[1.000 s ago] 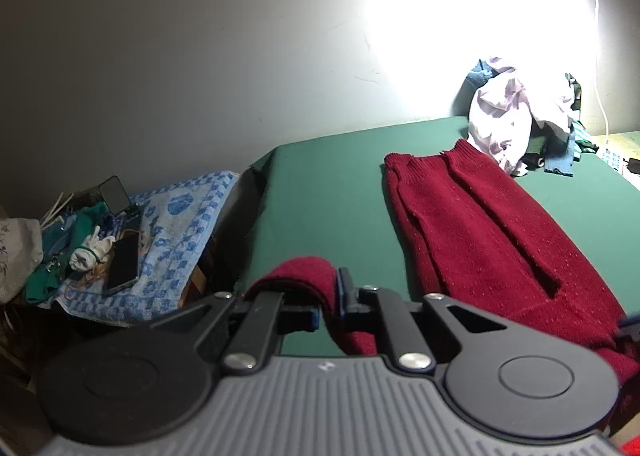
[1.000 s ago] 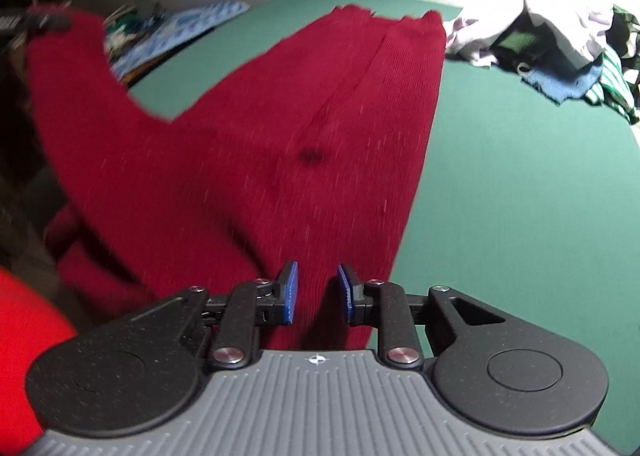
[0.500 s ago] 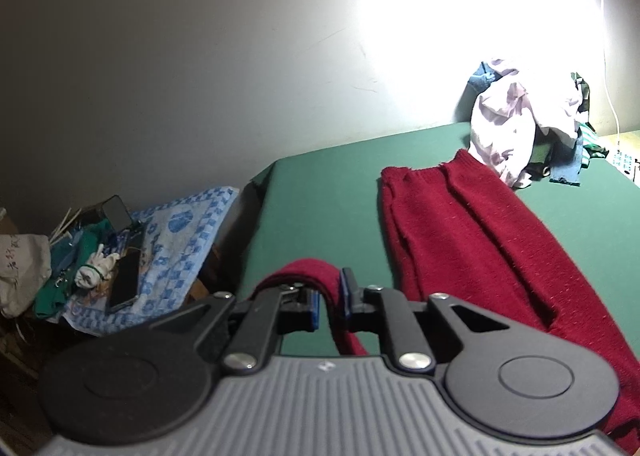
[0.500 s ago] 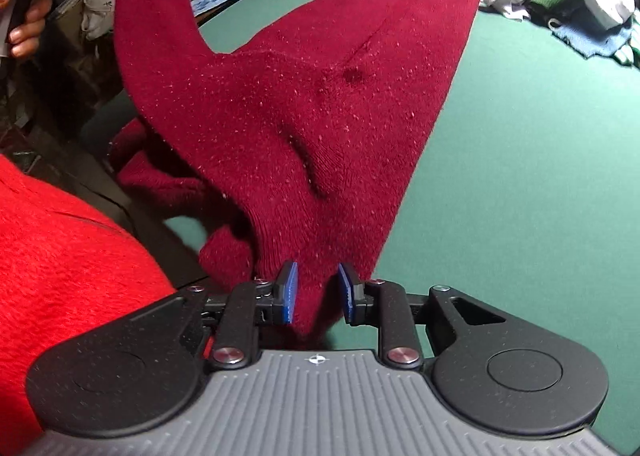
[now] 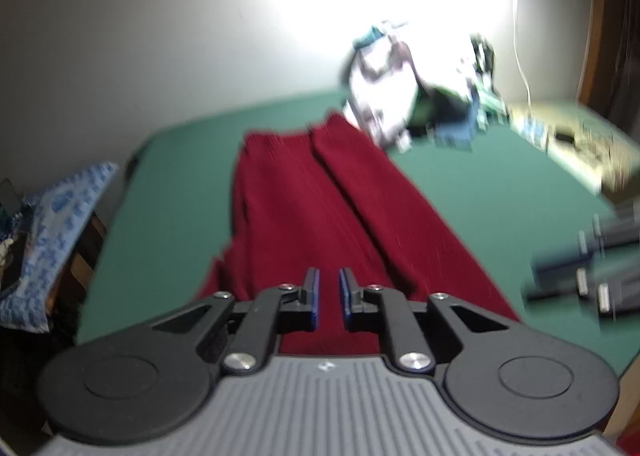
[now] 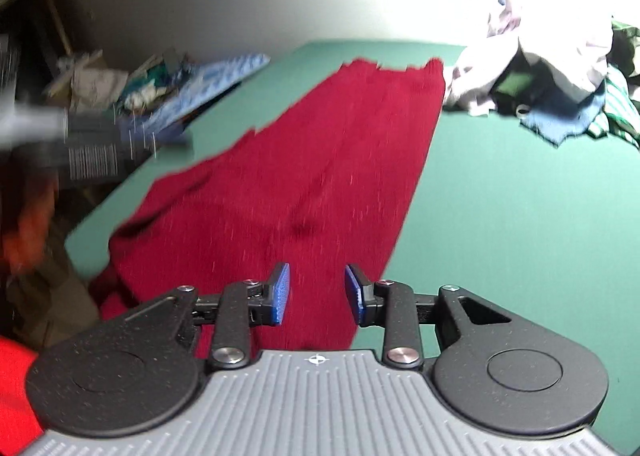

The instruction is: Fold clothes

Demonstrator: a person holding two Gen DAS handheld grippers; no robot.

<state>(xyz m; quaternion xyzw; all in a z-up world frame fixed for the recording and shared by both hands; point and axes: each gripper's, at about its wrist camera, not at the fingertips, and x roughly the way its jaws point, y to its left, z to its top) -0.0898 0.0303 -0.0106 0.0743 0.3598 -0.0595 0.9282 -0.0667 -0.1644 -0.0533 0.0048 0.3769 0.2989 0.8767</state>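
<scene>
A dark red knit sweater (image 5: 320, 195) lies lengthwise on the green table (image 5: 500, 207), with one side folded in over the body (image 6: 192, 191). My left gripper (image 5: 329, 296) hovers over its near end, its pads a narrow gap apart. Red shows in that gap, but blur hides whether cloth is pinched. In the right wrist view the left gripper (image 6: 92, 143) is a blur at the table's left edge. My right gripper (image 6: 317, 292) is over the sweater's (image 6: 320, 159) near right corner. Its jaws are opening and the pads stand clear of the cloth below.
A pile of mixed clothes (image 6: 540, 55) sits at the far end of the table by the wall. Left of the table a blue checked towel (image 5: 52, 215) carries clutter. Small items (image 5: 580, 135) lie at the far right. A person's red garment (image 6: 12, 376) is at my near left.
The left gripper swung from the table's left side to over the sweater, and the raised sleeve came down. The right gripper's jaws widened off the hem and it rose a little.
</scene>
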